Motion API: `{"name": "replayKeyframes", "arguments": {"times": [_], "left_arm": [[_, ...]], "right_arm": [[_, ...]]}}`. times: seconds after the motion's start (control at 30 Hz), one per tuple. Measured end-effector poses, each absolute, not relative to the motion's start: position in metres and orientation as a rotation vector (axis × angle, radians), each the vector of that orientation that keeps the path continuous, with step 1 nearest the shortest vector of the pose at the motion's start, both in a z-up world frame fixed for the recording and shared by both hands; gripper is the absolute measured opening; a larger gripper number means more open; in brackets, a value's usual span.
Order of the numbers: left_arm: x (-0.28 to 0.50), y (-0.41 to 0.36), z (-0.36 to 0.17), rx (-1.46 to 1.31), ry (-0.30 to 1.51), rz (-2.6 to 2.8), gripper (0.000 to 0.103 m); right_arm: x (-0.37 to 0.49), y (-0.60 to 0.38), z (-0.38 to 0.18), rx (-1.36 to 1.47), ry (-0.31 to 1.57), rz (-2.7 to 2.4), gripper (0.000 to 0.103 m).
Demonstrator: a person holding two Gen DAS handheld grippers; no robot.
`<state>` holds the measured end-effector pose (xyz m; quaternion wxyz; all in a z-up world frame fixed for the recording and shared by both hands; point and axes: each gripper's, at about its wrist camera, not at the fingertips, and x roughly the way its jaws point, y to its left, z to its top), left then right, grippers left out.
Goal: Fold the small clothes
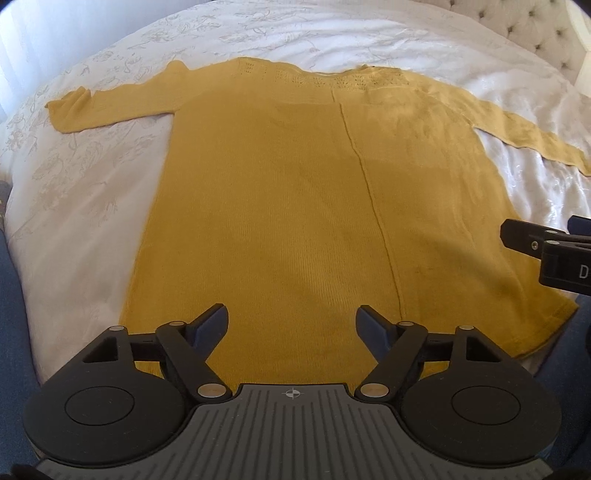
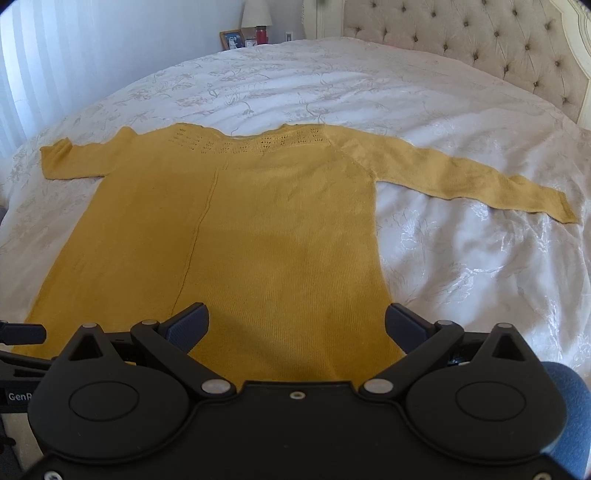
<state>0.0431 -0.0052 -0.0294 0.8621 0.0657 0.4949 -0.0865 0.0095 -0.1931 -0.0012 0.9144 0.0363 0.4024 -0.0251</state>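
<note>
Yellow sweater (image 1: 295, 206) flat on bed (image 2: 461, 110), hem just beyond each wide-open, empty hand-held gripper (image 1: 291, 321).

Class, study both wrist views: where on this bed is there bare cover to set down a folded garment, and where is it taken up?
Bare bedspread lies beyond the yellow sweater up to the tufted headboard, and below its long sleeve on the right. A narrower strip runs beside the body under the short sleeve. The near middle is covered, with both open grippers above the hem.

Bed (image 2: 369, 85): white floral cover, tufted cream headboard (image 2: 480, 40). Far nightstand: lamp (image 2: 256, 13), photo frame (image 2: 232, 39), red jar (image 2: 261, 35). Daylight.
</note>
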Motion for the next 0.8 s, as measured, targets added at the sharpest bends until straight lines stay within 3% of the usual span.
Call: {"name": "replayKeyframes", "arguments": {"times": [0.07,0.13,0.3,0.8], "left_arm": [[0.05,-0.004,-0.026,0.128,1.027,-0.183,0.069],[0.058,-0.003,-0.024,0.117,1.017,-0.188,0.066],[0.082,-0.003,-0.014,0.092,0.959,-0.182,0.058],[0.163,-0.053,0.0,0.097,0.828,-0.163,0.058]], "right_arm": [[0.015,-0.197,0.001,0.088,0.828,-0.041,0.097],[0.023,-0.206,0.001,0.131,0.849,-0.022,0.085],[0.041,-0.245,0.005,0.275,0.862,-0.038,0.077],[0.099,-0.435,0.005,0.371,0.758,-0.369,0.072]]}}
